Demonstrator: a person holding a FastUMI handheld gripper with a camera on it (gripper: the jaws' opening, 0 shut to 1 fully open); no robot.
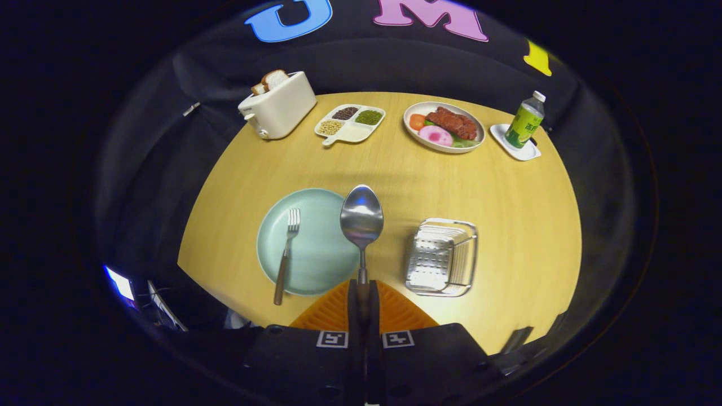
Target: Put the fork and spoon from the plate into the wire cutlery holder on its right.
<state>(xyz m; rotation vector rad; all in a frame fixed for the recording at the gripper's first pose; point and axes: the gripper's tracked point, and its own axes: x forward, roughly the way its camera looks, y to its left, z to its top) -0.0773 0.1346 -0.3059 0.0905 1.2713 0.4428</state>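
Pale wood is the surface of the bench (pixel 395 180), and we record several bystanders along its far edge: a white toaster (pixel 279 107) with bread slices (pixel 271 80) in its slots, a divided tray (pixel 351 123) holding beans and grains, a plate of food (pixel 444 127), and a green-labelled bottle (pixel 525 119) standing upright on a small white coaster (pixel 514 144). All of these sit well apart from the working area. We find the hand-held gripper (pixel 362 290) clenched on the handle of the spoon (pixel 361 220), both fingers pressing it from either side. The spoon's long axis runs straight ahead from the fingers, bowl end pointing away toward the far edge, raised above the right rim of the plate (pixel 316 270). The fork (pixel 286 254) lies on the left part of the pale green plate, its long axis roughly parallel to the spoon, tines pointing away and its handle overhanging the near rim. The wire cutlery holder (pixel 441 257) stands on the bench to the right of the plate, apart from it, with bare wood between it and the spoon. The lower handle of the spoon is hidden between the fingers, and we cannot tell its full length. The holder's interior is hard to make out.
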